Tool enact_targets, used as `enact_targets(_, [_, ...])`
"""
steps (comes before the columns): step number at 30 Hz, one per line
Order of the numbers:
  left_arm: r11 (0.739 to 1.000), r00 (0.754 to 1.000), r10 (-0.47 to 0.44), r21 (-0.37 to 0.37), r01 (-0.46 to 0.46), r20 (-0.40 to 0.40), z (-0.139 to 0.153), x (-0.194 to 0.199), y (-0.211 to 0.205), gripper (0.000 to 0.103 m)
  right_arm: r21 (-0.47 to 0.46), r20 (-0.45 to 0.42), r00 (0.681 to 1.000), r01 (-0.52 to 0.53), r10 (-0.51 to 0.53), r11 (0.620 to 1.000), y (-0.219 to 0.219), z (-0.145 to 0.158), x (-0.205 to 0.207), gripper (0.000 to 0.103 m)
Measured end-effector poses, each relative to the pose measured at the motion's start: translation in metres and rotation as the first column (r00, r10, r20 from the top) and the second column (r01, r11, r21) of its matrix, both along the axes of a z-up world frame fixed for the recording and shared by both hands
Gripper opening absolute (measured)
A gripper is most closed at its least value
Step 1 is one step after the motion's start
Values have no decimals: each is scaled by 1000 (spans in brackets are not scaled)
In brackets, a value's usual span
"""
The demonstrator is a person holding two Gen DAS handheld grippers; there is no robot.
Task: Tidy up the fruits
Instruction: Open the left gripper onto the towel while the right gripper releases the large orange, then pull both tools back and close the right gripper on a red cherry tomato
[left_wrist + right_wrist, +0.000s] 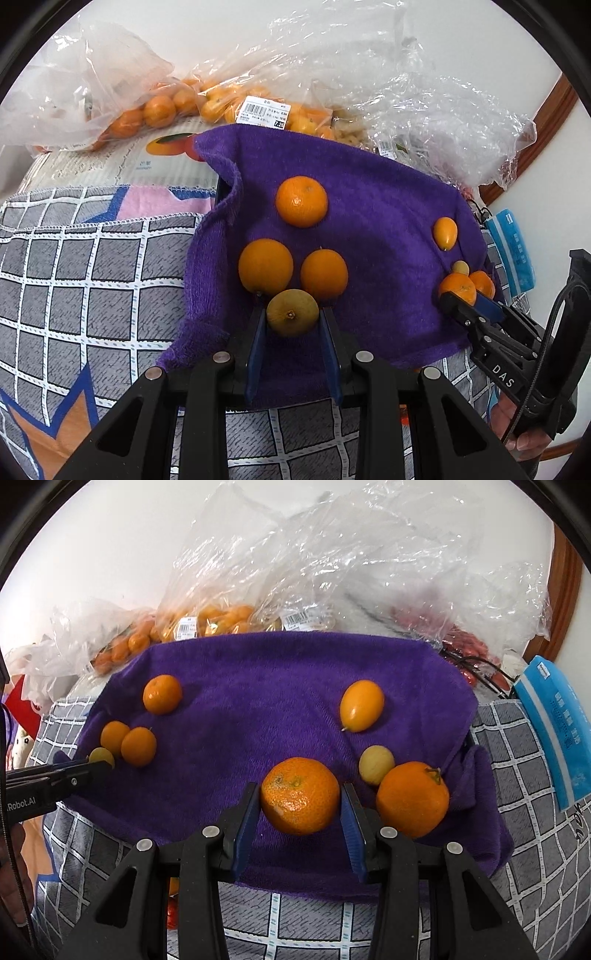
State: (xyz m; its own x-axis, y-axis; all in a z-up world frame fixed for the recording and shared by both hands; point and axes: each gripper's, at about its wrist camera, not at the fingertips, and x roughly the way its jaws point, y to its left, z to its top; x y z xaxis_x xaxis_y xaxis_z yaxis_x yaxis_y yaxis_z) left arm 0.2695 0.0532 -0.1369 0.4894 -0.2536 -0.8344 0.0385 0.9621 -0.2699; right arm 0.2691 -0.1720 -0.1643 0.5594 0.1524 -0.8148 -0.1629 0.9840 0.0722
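Purple towel (pixel 258 686) lay over the checked cloth (pixel 517 775), with clear bags of fruit (pixel 207 620) along its far edge. Loose fruit sat in two clusters on the towel.

Your right gripper (pixel 301 805) bracketed the big mandarin (pixel 300 795) near the towel's near edge; blue pads sat at both flanks, apparently clamping it. A second orange (pixel 412 799) was just beside it toward the right edge, touching a small pale fruit (pixel 376 765). An oval kumquat (pixel 361 705) lay farther back, apart.

Your left gripper (pixel 292 317) had its jaws closed around a yellow-green fruit (pixel 292 312) at the towel's left side, touching two oranges (pixel 266 266) just behind. One more mandarin (pixel 301 200) sat alone beyond them.

Judgement: you were grouping like with like. Squeeze lightly, since soft peel bruises. Lift each fruit straight up before travelling, so neighbours don't roll across the towel. Set each down gently against its own kind.
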Motion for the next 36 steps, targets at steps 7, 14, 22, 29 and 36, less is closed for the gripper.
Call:
enact_targets(7, [1000, 1000, -2, -11, 2, -5, 0, 1, 1, 28, -5, -20, 1000, 3, -3, 1000, 1, -4, 0, 43])
enact_targets(14, [1000, 1000, -7, -27, 7, -13, 2, -1, 1, 28, -7, -25, 1000, -6, 6, 1000, 4, 1, -5, 44])
enact_targets(22, [999, 1000, -26, -38, 26, -3, 14, -13, -4, 37, -15, 47, 999, -7, 8, 1000, 5, 31, -23, 57])
enact_targets(29, [999, 998, -28, -31, 30, 53, 36, -35, -1, 40, -23, 97, 995, 18, -16, 1000, 4, 52, -44, 57])
enact_targets(36, [999, 995, -11, -29, 14, 94, 52, -63, 7, 40, -9, 136, 990, 45, -44, 999, 2, 70, -71, 57])
